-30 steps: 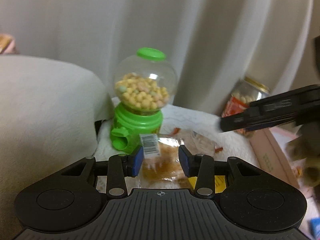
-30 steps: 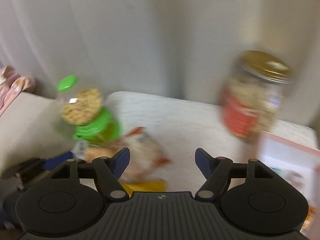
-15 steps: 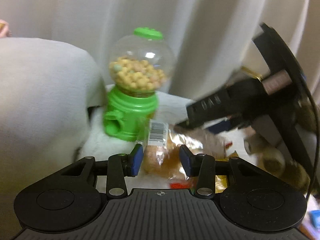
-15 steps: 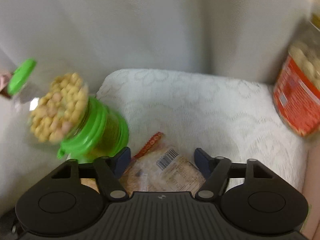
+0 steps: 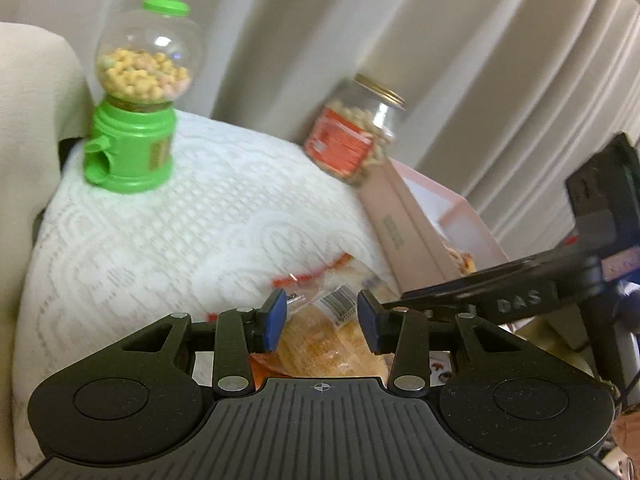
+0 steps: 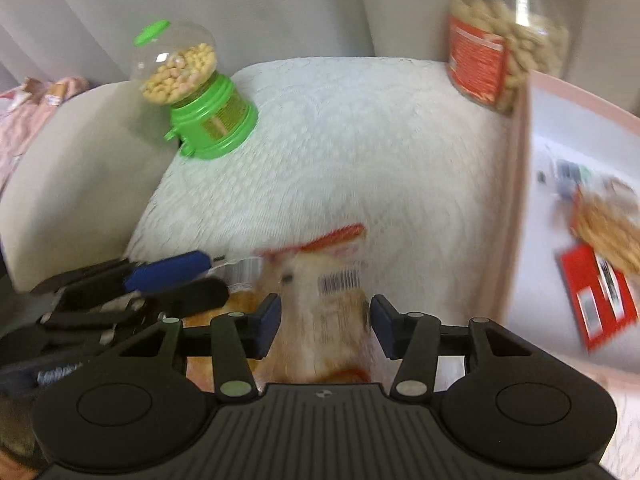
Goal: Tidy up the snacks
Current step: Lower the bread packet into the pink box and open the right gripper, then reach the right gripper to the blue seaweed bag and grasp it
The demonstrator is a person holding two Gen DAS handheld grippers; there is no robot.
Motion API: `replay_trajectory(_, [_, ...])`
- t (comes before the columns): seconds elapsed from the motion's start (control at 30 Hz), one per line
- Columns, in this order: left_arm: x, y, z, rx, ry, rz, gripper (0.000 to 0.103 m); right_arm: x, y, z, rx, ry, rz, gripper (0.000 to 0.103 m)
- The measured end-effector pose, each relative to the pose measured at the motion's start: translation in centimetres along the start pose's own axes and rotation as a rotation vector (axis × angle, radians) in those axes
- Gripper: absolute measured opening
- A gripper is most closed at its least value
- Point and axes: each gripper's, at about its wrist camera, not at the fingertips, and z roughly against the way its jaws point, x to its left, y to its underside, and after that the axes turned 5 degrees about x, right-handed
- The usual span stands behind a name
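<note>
Snack packs sitting low on the white textured cloth (image 5: 168,240), right in front of both tools. We are holding the left gripper (image 5: 321,322) with its blue pads partly apart around a clear-wrapped pastry pack (image 5: 320,344); whether the pads are pressing the wrapper, we cannot tell. We are holding the right gripper (image 6: 325,326) the same way, pads set on either side of a second barcoded pastry pack (image 6: 326,320), with a thin gap showing at each side, so it is looking not clamped. The two packs are lying just beside each other, blurred. The left tool's fingers (image 6: 168,274) are showing at the left of the right wrist view. A green candy dispenser (image 5: 134,120) is standing upright at the cloth's far left. A peanut jar (image 6: 506,36) with a red label is standing at the far right, touching the pink box (image 6: 516,200). More snack packets (image 6: 600,248) are lying inside that box.
</note>
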Motion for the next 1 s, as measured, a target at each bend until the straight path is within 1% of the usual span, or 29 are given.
replay_trajectory(0.1, [-1.2,0.2,0.5,0.025,0.021,-0.020,0.044,-0.2,2.0,2.0,-0.042,0.012,0.033,0.054])
replay_trajectory(0.17, [-2.1,0.6,0.8,0.029,0.027,-0.043,0.044,-0.5,3.4,3.5,-0.065,0.005,0.026,0.056])
replay_trajectory(0.2, [-2.4,0.8,1.2,0.023,0.020,-0.054,0.044,-0.8,4.2,4.6,-0.083,-0.005,0.031,0.056])
replay_trajectory(0.23, [-2.9,1.0,1.6,0.010,-0.003,-0.068,0.044,-1.2,5.0,5.9,-0.114,-0.004,0.039,0.056])
replay_trajectory(0.27, [-3.2,1.1,1.9,-0.003,-0.027,-0.078,0.044,-1.6,5.6,6.8,-0.150,0.018,0.040,0.059])
replay_trajectory(0.3, [-3.7,1.3,2.4,-0.021,-0.061,-0.088,0.044,-2.3,6.7,8.2,-0.193,0.062,0.031,0.063])
replay_trajectory(0.33, [-4.1,1.5,2.7,-0.036,-0.094,-0.095,0.044,-3.1,7.6,9.0,-0.225,0.108,0.014,0.071])
replay_trajectory(0.37, [-4.4,1.6,2.9,-0.045,-0.113,-0.098,0.044,-4.1,8.9,9.9,-0.257,0.165,-0.011,0.076])
replay_trajectory(0.4, [-4.8,1.8,3.0,-0.046,-0.113,-0.100,0.044,-5.2,10.2,10.5,-0.275,0.222,-0.041,0.078])
replay_trajectory(0.47, [-5.8,2.1,2.6,-0.016,-0.070,-0.108,0.044,-7.5,12.6,11.1,-0.273,0.288,-0.106,0.079])
replay_trajectory(0.5, [-6.4,2.3,2.3,0.005,-0.048,-0.122,0.044,-8.8,13.9,11.1,-0.264,0.310,-0.150,0.079])
replay_trajectory(0.6, [-8.7,3.5,1.4,0.045,-0.015,-0.193,0.044,-12.4,17.4,10.9,-0.243,0.349,-0.284,0.079])
replay_trajectory(0.67, [-10.2,4.4,0.8,0.074,0.000,-0.241,0.044,-13.9,19.5,10.4,-0.240,0.320,-0.371,0.079])
replay_trajectory(0.73, [-11.1,5.3,0.3,0.097,0.019,-0.275,0.044,-14.5,21.2,9.7,-0.245,0.242,-0.430,0.079])
replay_trajectory(0.77, [-11.4,5.8,0.0,0.114,0.020,-0.291,0.044,-14.4,21.7,9.3,-0.247,0.207,-0.439,0.079])
replay_trajectory(0.8, [-11.7,6.2,-0.2,0.133,0.018,-0.310,0.044,-13.8,22.0,8.9,-0.258,0.204,-0.427,0.080])
replay_trajectory(0.83, [-11.8,6.5,-0.4,0.146,0.011,-0.324,0.044,-12.9,22.1,8.7,-0.271,0.225,-0.397,0.080])
replay_trajectory(0.87, [-11.8,6.7,-0.6,0.151,-0.004,-0.330,0.044,-11.9,21.9,8.4,-0.272,0.224,-0.357,0.080])
replay_trajectory(0.9, [-11.7,6.7,-0.7,0.151,-0.021,-0.326,0.043,-10.9,21.6,8.1,-0.270,0.195,-0.323,0.080])
replay_trajectory(1.0, [-10.7,6.0,-0.7,0.127,-0.085,-0.291,0.043,-8.4,20.5,6.9,-0.241,0.061,-0.233,0.080])
